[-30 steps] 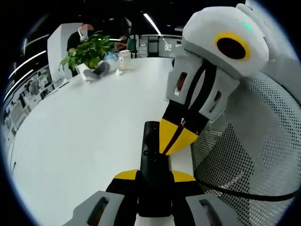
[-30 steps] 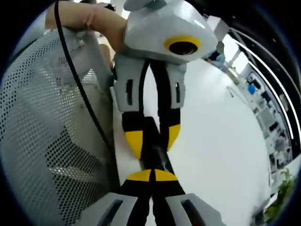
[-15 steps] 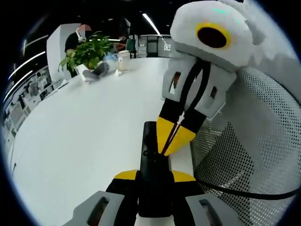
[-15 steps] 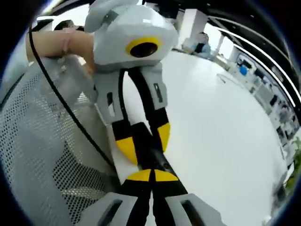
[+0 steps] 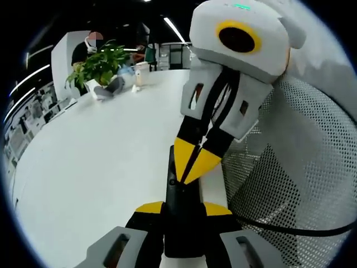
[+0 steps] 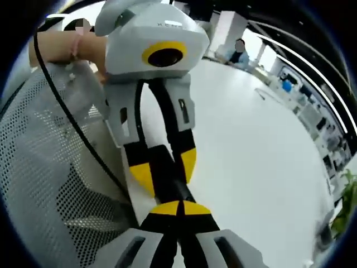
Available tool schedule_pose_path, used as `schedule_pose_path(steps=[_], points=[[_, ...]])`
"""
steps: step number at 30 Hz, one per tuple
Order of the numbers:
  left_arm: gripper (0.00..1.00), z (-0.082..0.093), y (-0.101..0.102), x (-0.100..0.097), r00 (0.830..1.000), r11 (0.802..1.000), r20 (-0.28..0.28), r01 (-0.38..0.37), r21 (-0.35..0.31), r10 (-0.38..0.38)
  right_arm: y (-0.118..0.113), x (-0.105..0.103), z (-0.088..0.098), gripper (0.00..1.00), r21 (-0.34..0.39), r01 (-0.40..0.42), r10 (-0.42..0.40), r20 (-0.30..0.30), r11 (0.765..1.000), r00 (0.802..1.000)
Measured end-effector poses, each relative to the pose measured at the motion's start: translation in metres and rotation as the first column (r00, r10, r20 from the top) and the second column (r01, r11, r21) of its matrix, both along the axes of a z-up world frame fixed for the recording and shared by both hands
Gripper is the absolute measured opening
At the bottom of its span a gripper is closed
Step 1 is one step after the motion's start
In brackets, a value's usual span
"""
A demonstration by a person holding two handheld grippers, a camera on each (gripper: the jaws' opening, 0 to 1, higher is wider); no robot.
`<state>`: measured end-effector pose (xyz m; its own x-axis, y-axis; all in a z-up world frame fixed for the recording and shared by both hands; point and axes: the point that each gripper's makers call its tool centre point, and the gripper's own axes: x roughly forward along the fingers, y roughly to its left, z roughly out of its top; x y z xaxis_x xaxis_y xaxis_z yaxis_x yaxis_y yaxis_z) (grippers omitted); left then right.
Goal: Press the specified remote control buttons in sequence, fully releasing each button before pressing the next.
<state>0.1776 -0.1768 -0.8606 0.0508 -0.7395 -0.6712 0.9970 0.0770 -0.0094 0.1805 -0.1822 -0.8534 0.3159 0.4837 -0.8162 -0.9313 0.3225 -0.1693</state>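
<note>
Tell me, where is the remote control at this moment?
In the left gripper view, the black remote control is clamped between the left gripper jaws at bottom centre, above the white table. The closed right gripper tip rests on it.

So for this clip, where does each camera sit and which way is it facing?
Left gripper view: rides the left gripper, looks along the remote control over the white table toward a plant; right gripper enters.
Right gripper view: rides the right gripper, faces back; a hand shows.
Shared: remote, table, mesh chair.
</note>
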Motion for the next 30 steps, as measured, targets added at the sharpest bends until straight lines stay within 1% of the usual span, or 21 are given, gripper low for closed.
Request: schedule_pose_path(steps=[4, 5, 6, 8, 9, 10, 11, 12, 13, 14, 15, 17, 18, 19, 20, 22, 24, 26, 30], points=[[0.24, 0.0, 0.0, 0.0, 1.0, 1.0, 0.0, -0.005, 0.0, 0.005, -0.001, 0.003, 0.0, 0.0, 0.001, 0.028, -0.028, -0.034, 1.0, 0.999], [0.24, 0.0, 0.0, 0.0, 1.0, 1.0, -0.001, -0.006, 0.0, 0.006, -0.001, 0.002, 0.0, 0.0, 0.017, 0.05, -0.049, -0.055, 0.999, 0.997], [0.24, 0.0, 0.0, 0.001, 1.0, 1.0, -0.001, -0.006, 0.0, 0.006, -0.001, 0.001, 0.0, 0.0, 0.046, 0.072, -0.068, -0.091, 0.996, 0.994], [0.24, 0.0, 0.0, 0.001, 1.0, 1.0, -0.001, -0.007, 0.0, 0.007, -0.001, 0.002, 0.002, 0.0, 0.083, 0.109, -0.096, -0.141, 0.991, 0.985], [0.24, 0.0, 0.0, 0.001, 1.0, 1.0, -0.001, -0.007, 0.0, 0.007, -0.003, 0.005, 0.002, 0.0, 0.086, 0.121, -0.107, -0.147, 0.989, 0.983], [0.24, 0.0, 0.0, 0.001, 1.0, 1.0, -0.001, -0.007, 0.0, 0.007, -0.012, 0.014, 0.003, 0.0, 0.035, 0.119, -0.116, -0.081, 0.992, 0.99], [0.24, 0.0, 0.0, 0.001, 1.0, 1.0, -0.001, -0.008, 0.0, 0.008, -0.014, 0.018, 0.004, 0.0, 0.015, 0.1, -0.099, -0.052, 0.995, 0.994], [0.24, 0.0, 0.0, 0.001, 1.0, 1.0, -0.002, -0.008, 0.0, 0.008, -0.011, 0.017, 0.005, 0.0, 0.039, 0.099, -0.096, -0.072, 0.994, 0.993], [0.24, 0.0, 0.0, 0.001, 1.0, 1.0, -0.002, -0.009, 0.0, 0.009, -0.007, 0.017, 0.007, 0.0, 0.073, 0.114, -0.105, -0.117, 0.991, 0.988], [0.24, 0.0, 0.0, 0.001, 1.0, 1.0, -0.002, -0.009, 0.0, 0.009, -0.004, 0.016, 0.008, 0.0, 0.092, 0.121, -0.107, -0.145, 0.988, 0.984], [0.24, 0.0, 0.0, 0.001, 1.0, 1.0, -0.002, -0.008, 0.0, 0.008, -0.002, 0.017, 0.008, 0.0, 0.096, 0.105, -0.088, -0.165, 0.99, 0.982], [0.24, 0.0, 0.0, 0.001, 1.0, 1.0, -0.002, -0.008, 0.001, 0.008, 0.0, 0.017, 0.007, 0.0, 0.085, 0.085, -0.068, -0.186, 0.993, 0.98], [0.24, 0.0, 0.0, 0.001, 1.0, 1.0, -0.002, -0.008, 0.001, 0.008, 0.0, 0.019, 0.007, 0.0, 0.078, 0.082, -0.067, -0.173, 0.994, 0.983], [0.24, 0.0, 0.0, 0.001, 1.0, 1.0, -0.002, -0.008, 0.001, 0.008, -0.003, 0.019, 0.004, 0.0, 0.042, 0.052, -0.045, -0.159, 0.998, 0.986], [0.24, 0.0, 0.0, 0.001, 1.0, 1.0, -0.002, -0.009, 0.001, 0.009, -0.004, 0.018, 0.002, 0.0, 0.028, 0.04, -0.035, -0.163, 0.999, 0.986], [0.24, 0.0, 0.0, 0.001, 1.0, 1.0, -0.002, -0.01, 0.002, 0.01, -0.001, 0.014, 0.002, 0.0, 0.043, 0.04, -0.031, -0.185, 0.998, 0.982], [0.24, 0.0, 0.0, 0.001, 1.0, 1.0, -0.002, -0.01, 0.003, 0.01, -0.001, 0.011, 0.0, 0.0, 0.035, 0.03, -0.023, -0.197, 0.999, 0.98], [0.24, 0.0, 0.0, 0.001, 1.0, 1.0, -0.001, -0.008, 0.003, 0.008, -0.002, 0.012, 0.0, 0.0, 0.032, 0.026, -0.019, -0.196, 0.999, 0.98], [0.24, 0.0, 0.0, 0.001, 1.0, 1.0, -0.001, -0.007, 0.004, 0.007, -0.001, 0.015, -0.001, 0.0, 0.028, 0.039, -0.031, -0.235, 0.999, 0.972]])
